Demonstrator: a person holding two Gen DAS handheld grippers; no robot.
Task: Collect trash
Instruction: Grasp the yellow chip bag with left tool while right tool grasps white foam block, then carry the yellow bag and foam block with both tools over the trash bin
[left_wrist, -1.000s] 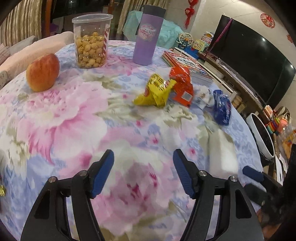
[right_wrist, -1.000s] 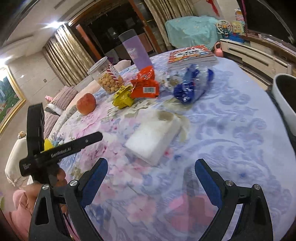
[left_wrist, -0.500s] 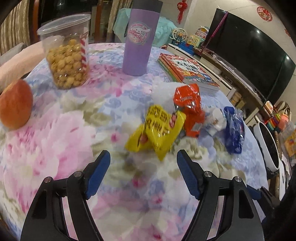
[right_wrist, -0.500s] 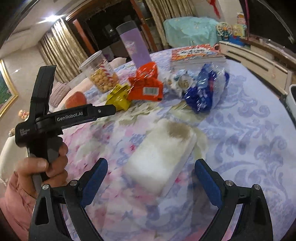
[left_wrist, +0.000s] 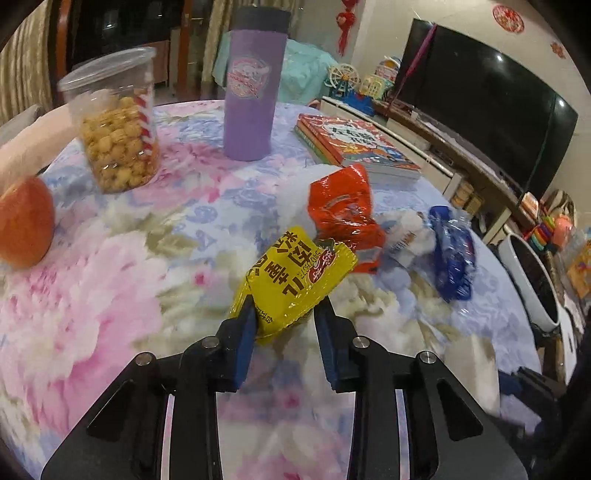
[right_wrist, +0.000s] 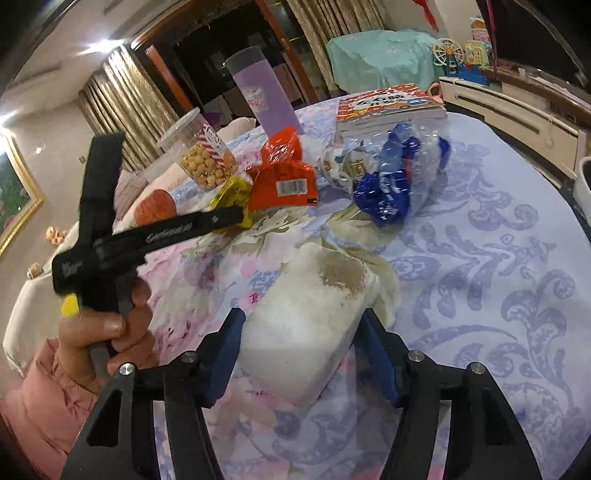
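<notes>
My left gripper (left_wrist: 284, 310) has closed on the near end of a yellow snack wrapper (left_wrist: 295, 277) on the floral tablecloth; the wrapper also shows in the right wrist view (right_wrist: 231, 194). Behind it lie an orange wrapper (left_wrist: 341, 210), a white crumpled wrapper (left_wrist: 408, 236) and a blue plastic wrapper (left_wrist: 452, 254). My right gripper (right_wrist: 301, 325) is around a stained white foam block (right_wrist: 306, 314), its pads touching both sides. The left gripper's body (right_wrist: 147, 232) appears in the right wrist view, held by a hand.
A jar of snack balls (left_wrist: 116, 122), a purple tumbler (left_wrist: 253, 85), an apple (left_wrist: 24, 221) and stacked books (left_wrist: 354, 144) stand farther back. A white bin (left_wrist: 532, 280) stands beside the table's right edge. A TV (left_wrist: 480, 107) is behind.
My left gripper moved forward to the yellow wrapper and its jaws closed on it. My right gripper advanced over the foam block and narrowed around it.
</notes>
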